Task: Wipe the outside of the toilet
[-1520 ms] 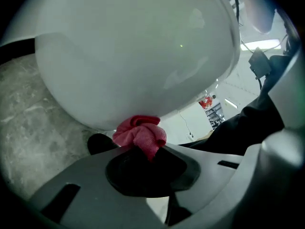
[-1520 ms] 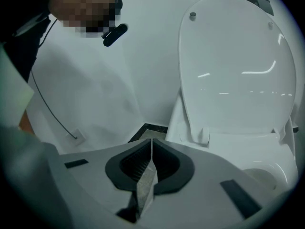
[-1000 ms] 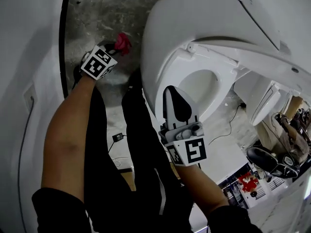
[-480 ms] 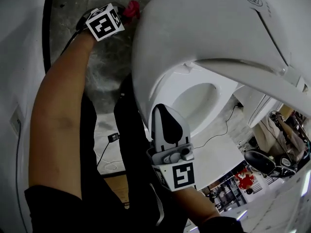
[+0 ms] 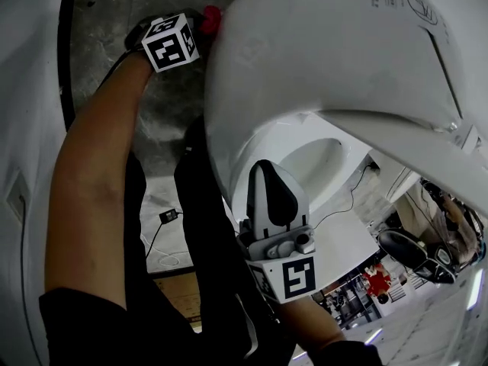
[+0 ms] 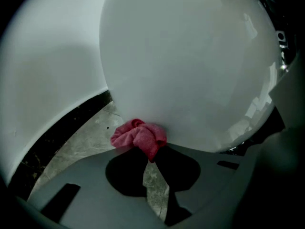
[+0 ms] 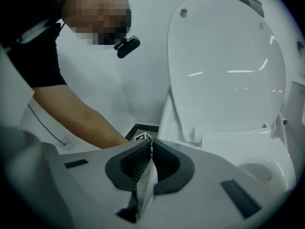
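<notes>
Over at the left edge of the head view runs a white wall (image 5: 30, 90) with a dark strip along its foot. Beside it the person's left arm (image 5: 91, 181) reaches down toward the grey mottled floor (image 5: 152, 113). At the upper left, the left gripper (image 5: 194, 27) has its jaws closed tight on a bunched red cloth (image 6: 139, 136). From where I stand, that cloth looks pressed right against the lower outside curve of the toilet bowl (image 6: 190, 66), low down near the floor. So the step in hand, I'd say, is wiping the outer bowl on the side facing the wall.

Toward the middle of the frame the white bowl fills most of the view. At the lower centre the right gripper (image 5: 265, 175) points up in front of the bowl, its jaws brought together on nothing; it only hovers there and takes no part in the wipe. Further right, in the right gripper view, the lid (image 7: 224, 66) stands raised.

The next move, as I judge it, is to drag the cloth along the curve with steady pressure. The pinch needs to hold firm so the rag does not slip out, and the narrow gap between bowl and wall wants watching.
</notes>
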### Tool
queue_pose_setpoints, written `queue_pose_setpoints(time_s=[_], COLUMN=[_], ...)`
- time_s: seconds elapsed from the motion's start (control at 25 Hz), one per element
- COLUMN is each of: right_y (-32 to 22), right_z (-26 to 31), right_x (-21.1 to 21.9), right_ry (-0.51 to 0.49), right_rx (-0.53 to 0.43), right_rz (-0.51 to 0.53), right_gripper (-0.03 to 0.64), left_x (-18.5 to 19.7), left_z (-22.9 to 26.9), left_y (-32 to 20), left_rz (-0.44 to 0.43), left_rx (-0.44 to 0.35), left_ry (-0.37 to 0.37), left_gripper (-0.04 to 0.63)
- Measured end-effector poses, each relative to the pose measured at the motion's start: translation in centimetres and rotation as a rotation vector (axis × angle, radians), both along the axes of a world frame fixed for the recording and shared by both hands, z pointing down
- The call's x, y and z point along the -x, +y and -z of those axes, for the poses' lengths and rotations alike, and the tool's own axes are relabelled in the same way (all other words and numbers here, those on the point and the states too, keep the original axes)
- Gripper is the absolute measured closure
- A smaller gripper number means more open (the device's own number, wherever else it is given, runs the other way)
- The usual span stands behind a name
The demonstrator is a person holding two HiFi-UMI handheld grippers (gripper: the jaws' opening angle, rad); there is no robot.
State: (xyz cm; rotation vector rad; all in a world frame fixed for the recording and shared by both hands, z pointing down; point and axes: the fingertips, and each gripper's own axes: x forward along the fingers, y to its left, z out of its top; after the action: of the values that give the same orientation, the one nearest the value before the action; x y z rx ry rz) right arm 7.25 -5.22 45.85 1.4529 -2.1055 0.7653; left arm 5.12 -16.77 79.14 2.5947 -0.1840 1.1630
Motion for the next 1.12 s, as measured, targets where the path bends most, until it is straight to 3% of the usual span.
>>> queue_pose_setpoints(time_s=[0.28,0.56,0.88,1.12], right_y=[1.2,2.1,2.9,3.2], right_z=[-0.7,-1.6,-1.8,-1.2], right_x=[-0.9,-0.7,-1.1,-1.2], right_ry=[0.025,0.012,0.01,0.005], right_rx=[0.002,0.006,0.012,-0.004], right_rz=[0.036,0.017,0.006,0.001], right_gripper=[0.58,0.58,0.58,0.58], left_x=[-0.3,-0.9,-2.9,-3.7], left_z=[-1.3,-3.2,-4.0,-3.2], left_y=[4.3,11.7,23.2,27.8], left_rz=[-0.028,0.081,0.111,0.121], left_rx=[0.02,0.127,0.3,0.363], left_ry=[-0.011,0.034,0.045,0.04], left_gripper=[0.535,0.535,0.537,0.537])
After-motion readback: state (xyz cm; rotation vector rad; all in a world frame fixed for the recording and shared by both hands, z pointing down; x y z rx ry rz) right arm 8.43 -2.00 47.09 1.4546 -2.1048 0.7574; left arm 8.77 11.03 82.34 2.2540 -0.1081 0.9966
